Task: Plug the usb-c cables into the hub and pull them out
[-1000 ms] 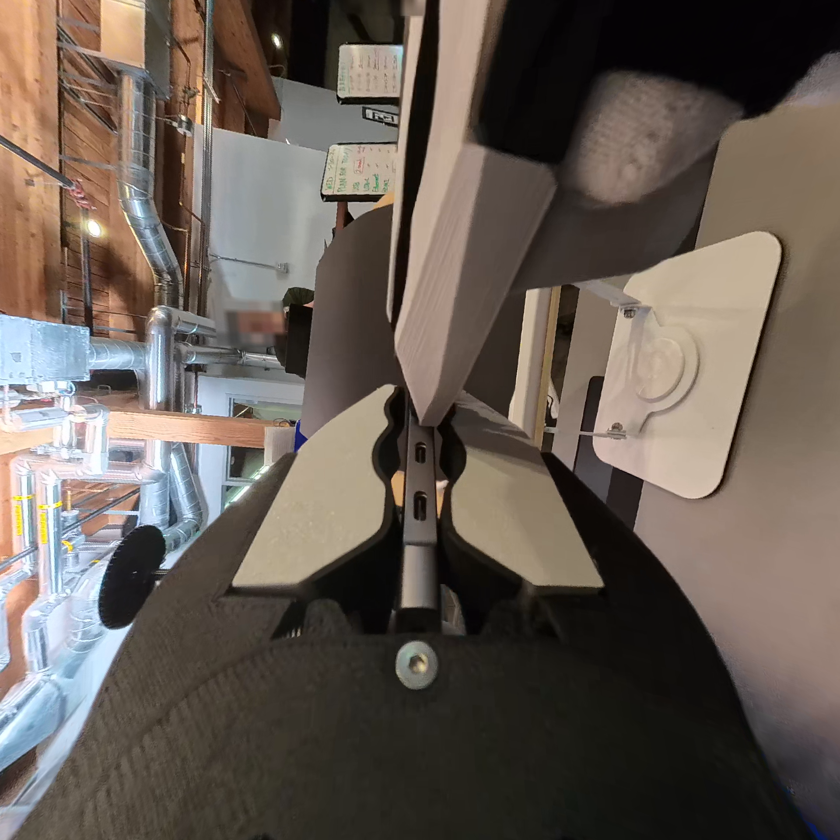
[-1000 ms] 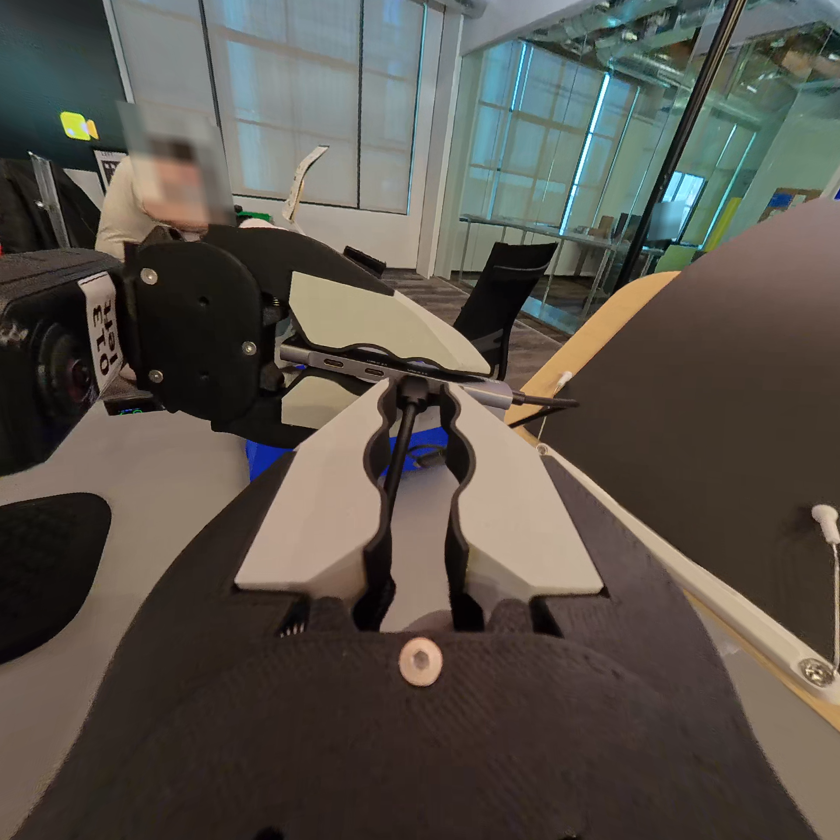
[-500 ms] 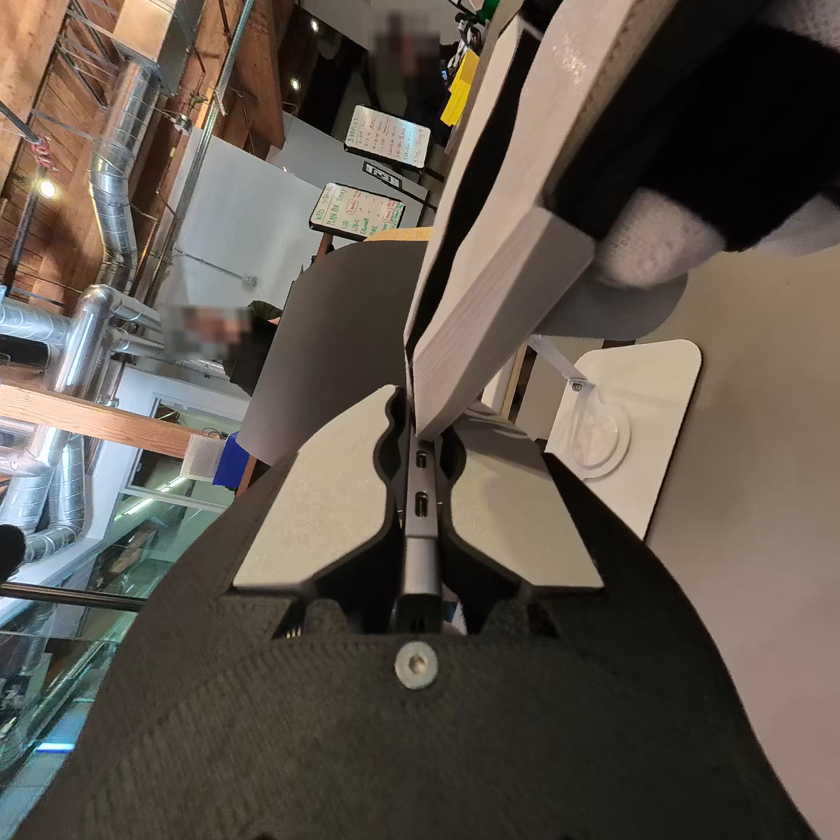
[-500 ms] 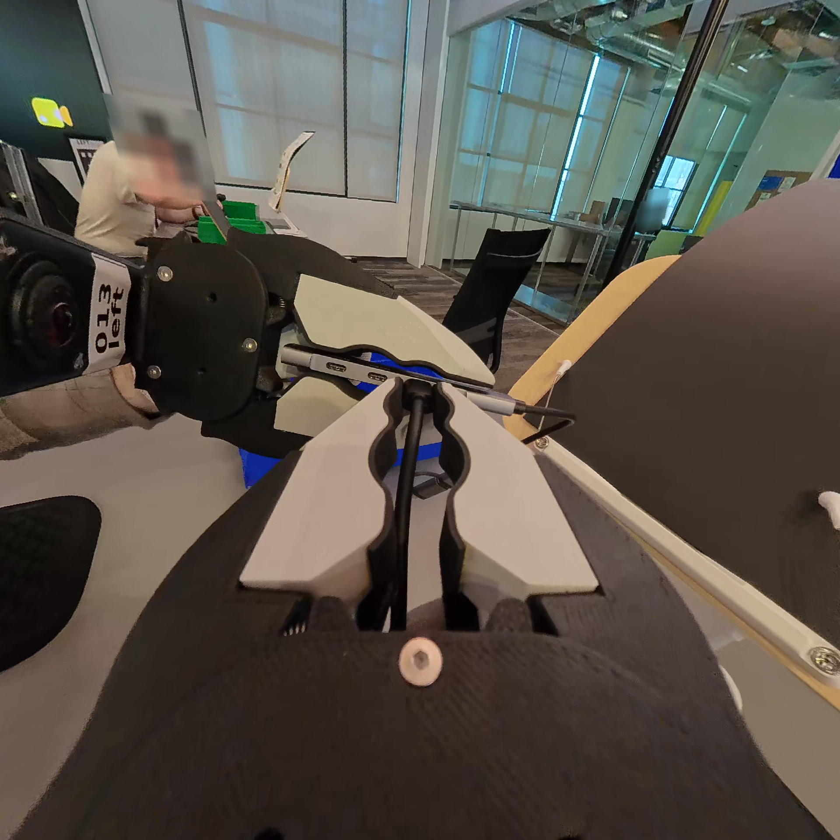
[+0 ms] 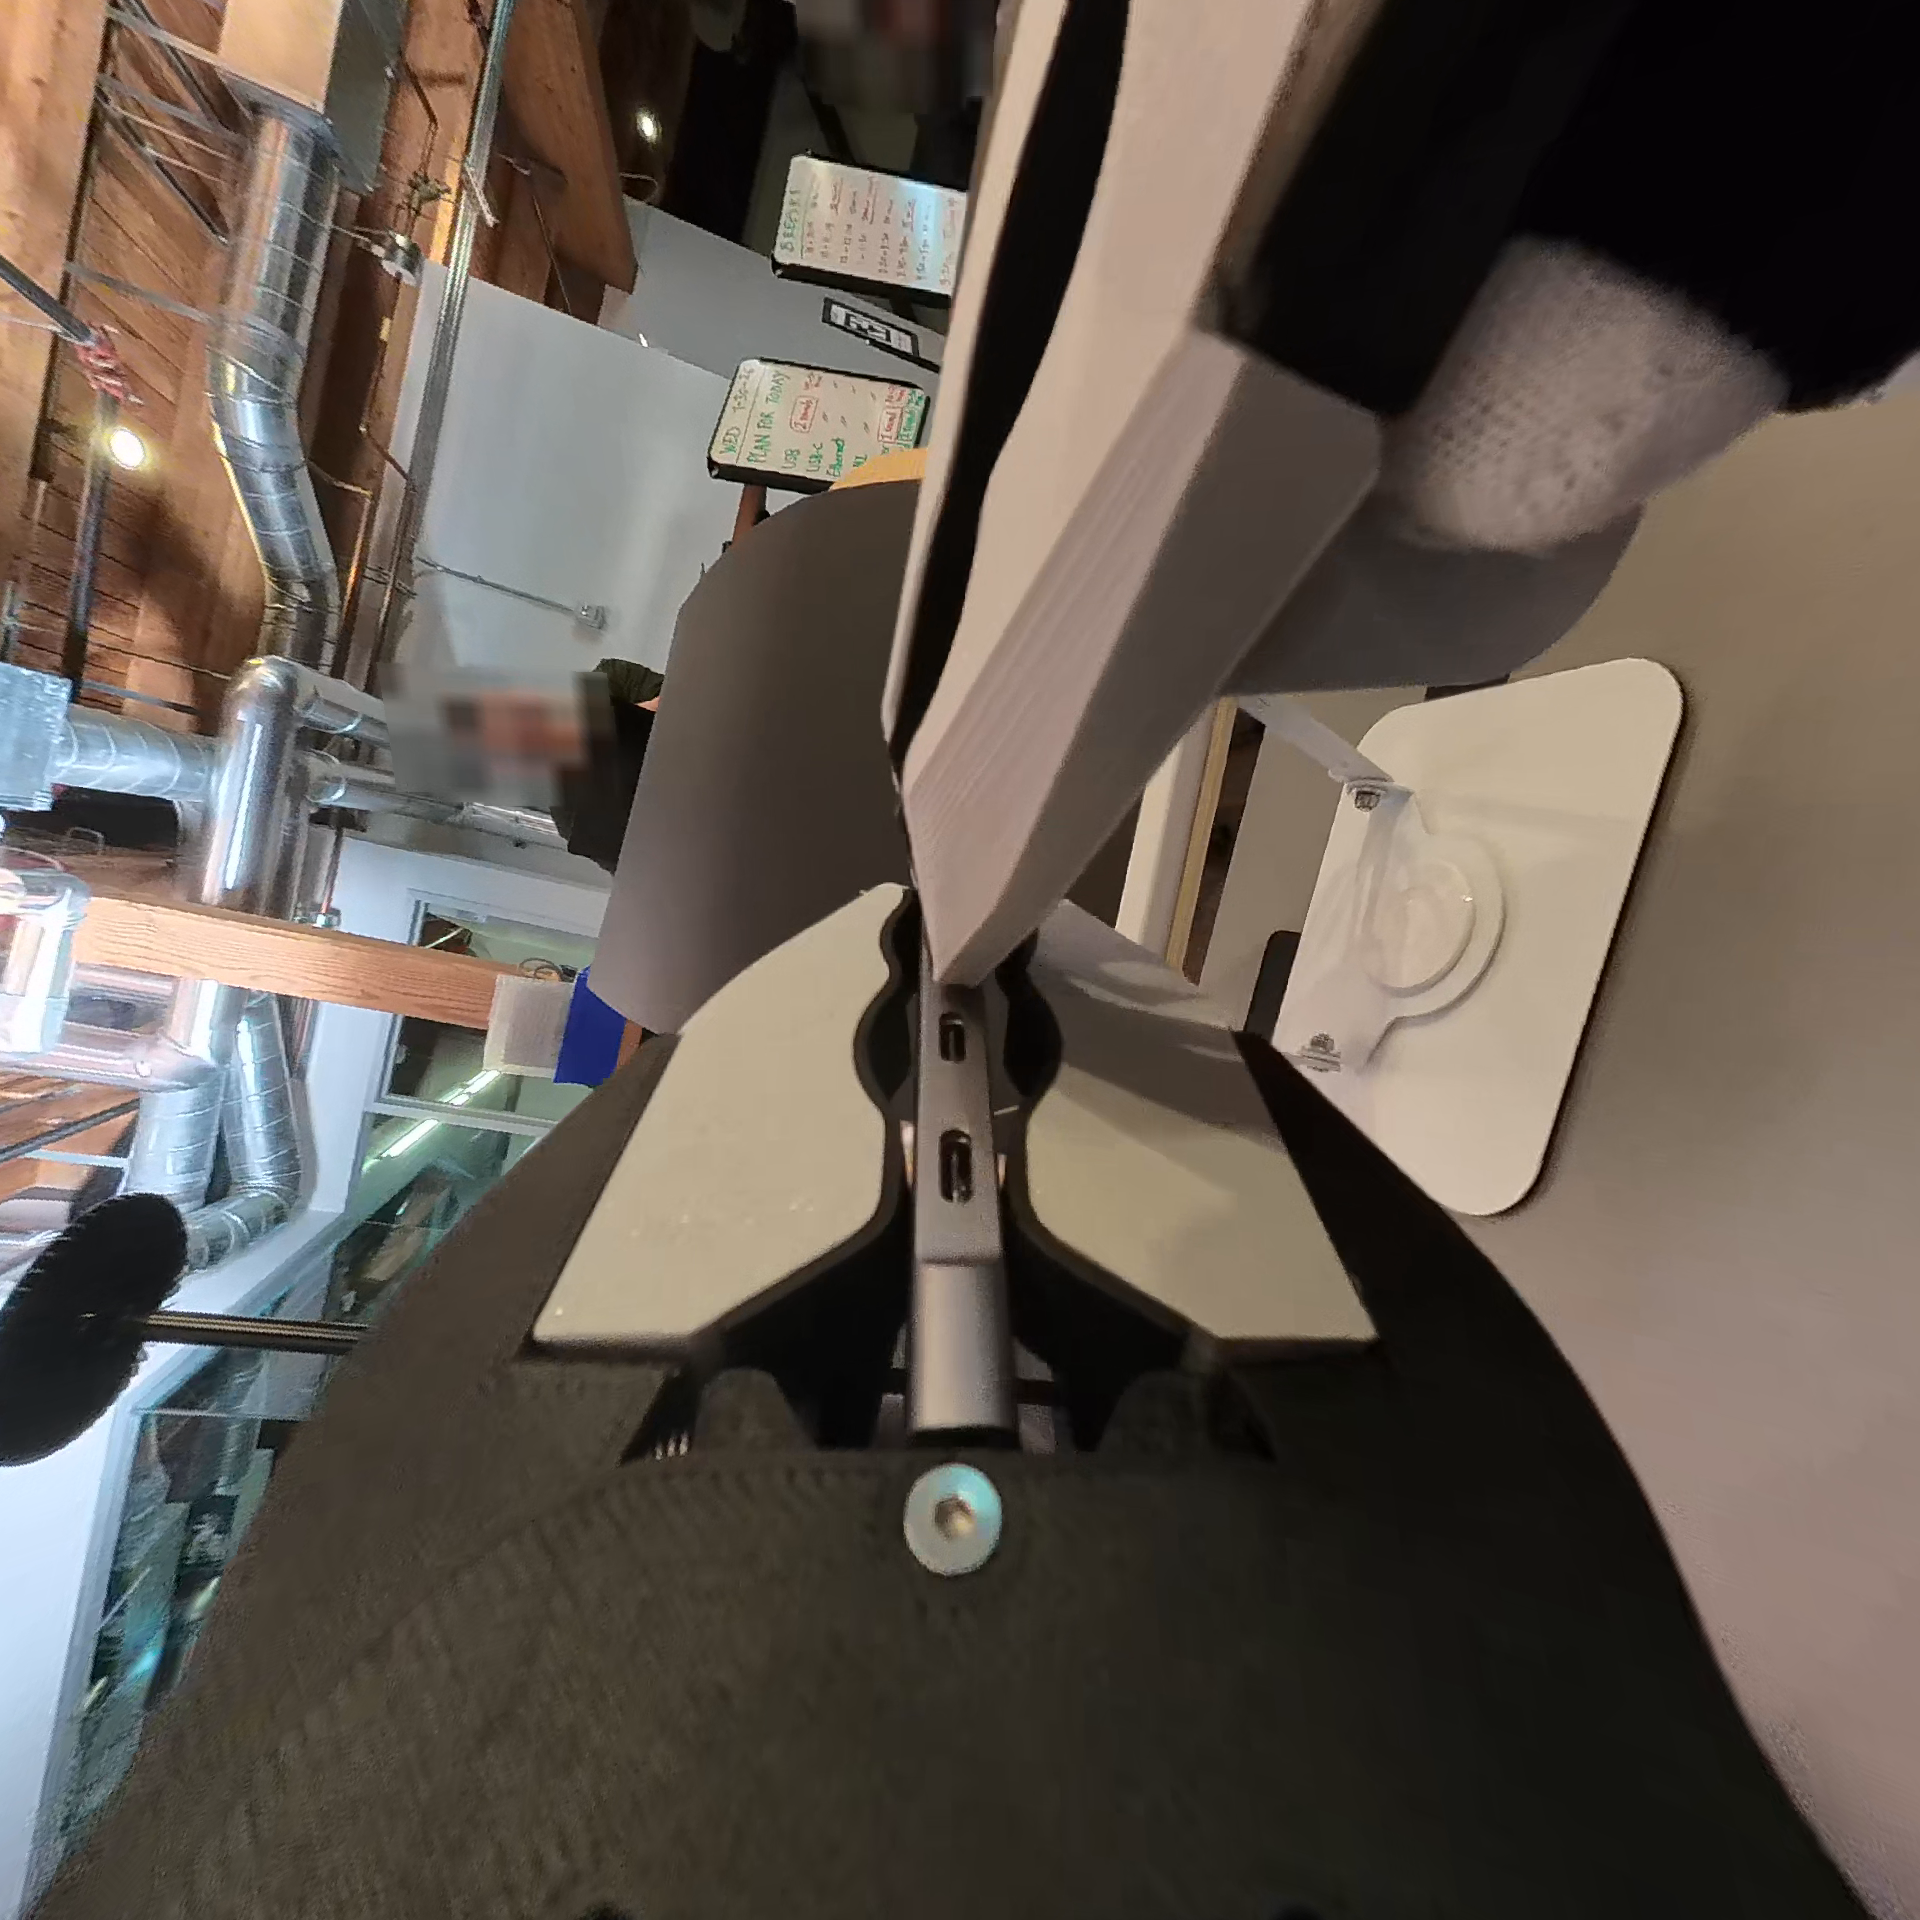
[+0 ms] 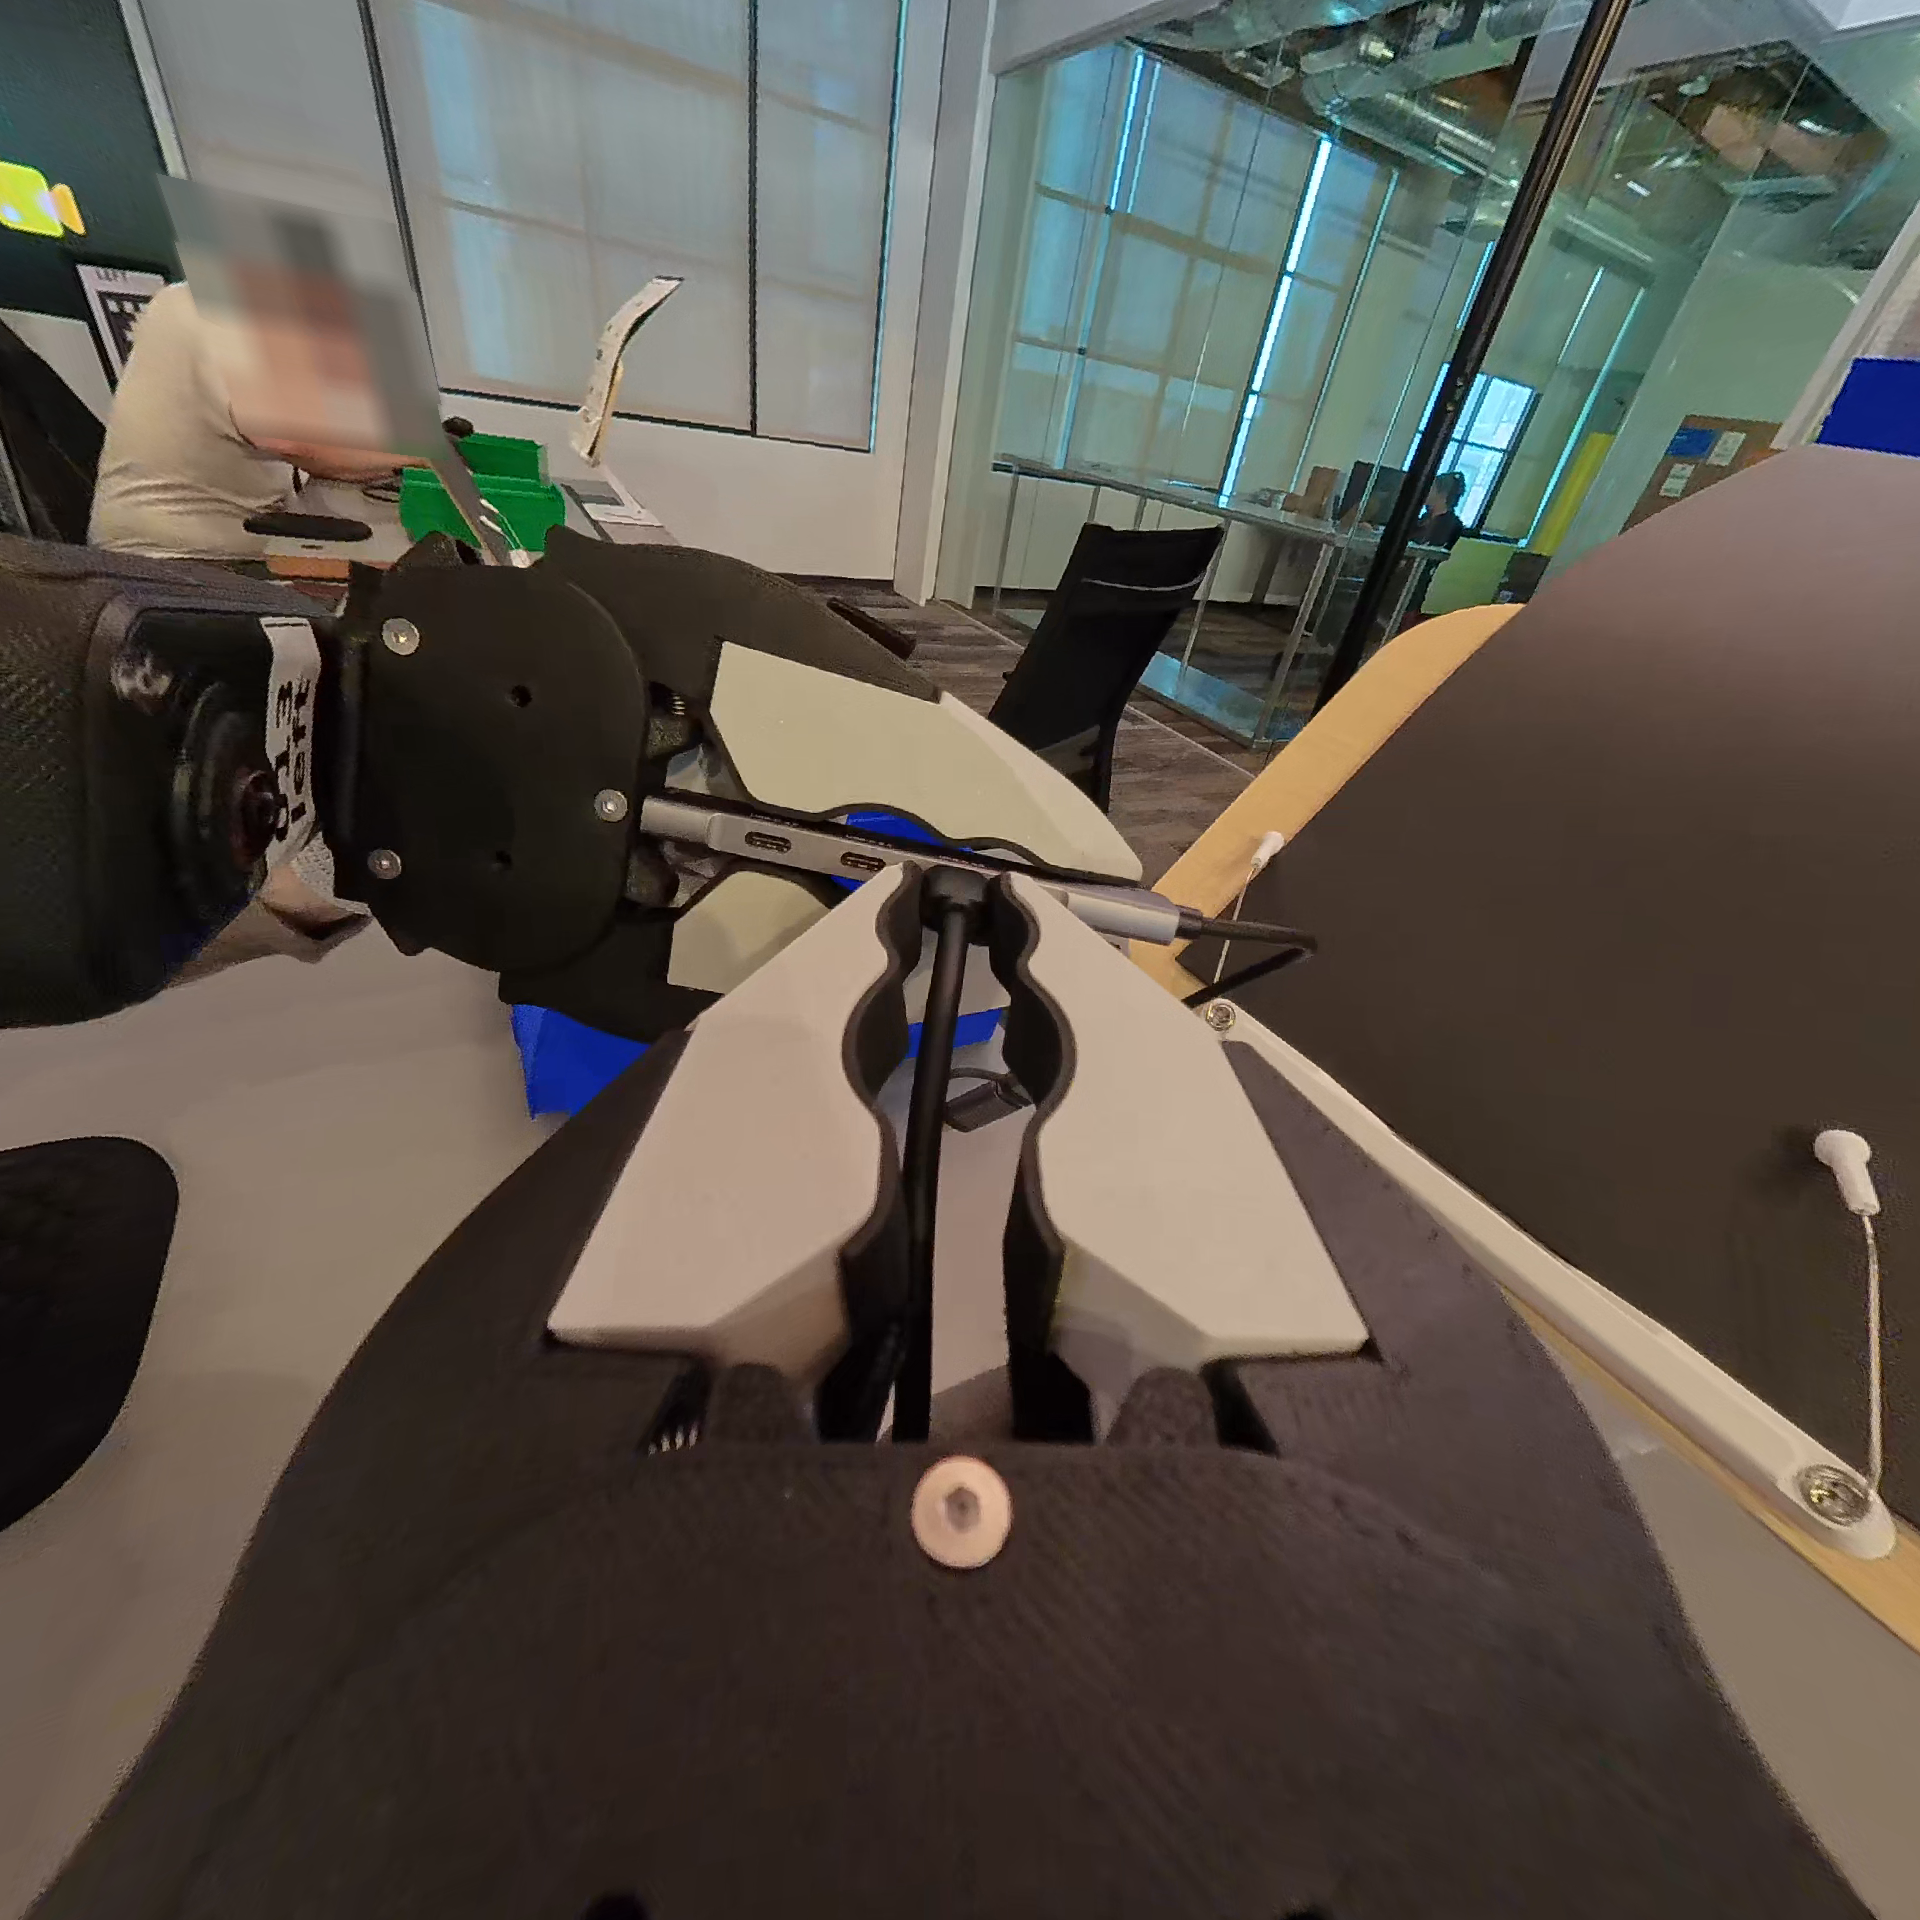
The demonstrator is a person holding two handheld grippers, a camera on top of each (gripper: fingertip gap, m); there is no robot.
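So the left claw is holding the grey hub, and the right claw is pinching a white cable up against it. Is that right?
Nearly. The cable is black, not white: the right wrist view shows it running between the right claw fingers up to the hub. The rest stands: the left claw is shut on the grey hub, and the right claw grips the cable's plug against the hub's edge.

The hub [image 6: 790,837] is a slim grey metal bar, held edge-on and roughly level above the table. Two empty oval ports [image 5: 957,1164] show along its narrow side. A black usb-c cable [image 6: 928,1091] meets the same side beyond those ports, plug end at the hub. The hub's own lead [image 6: 1242,928] exits its far end.
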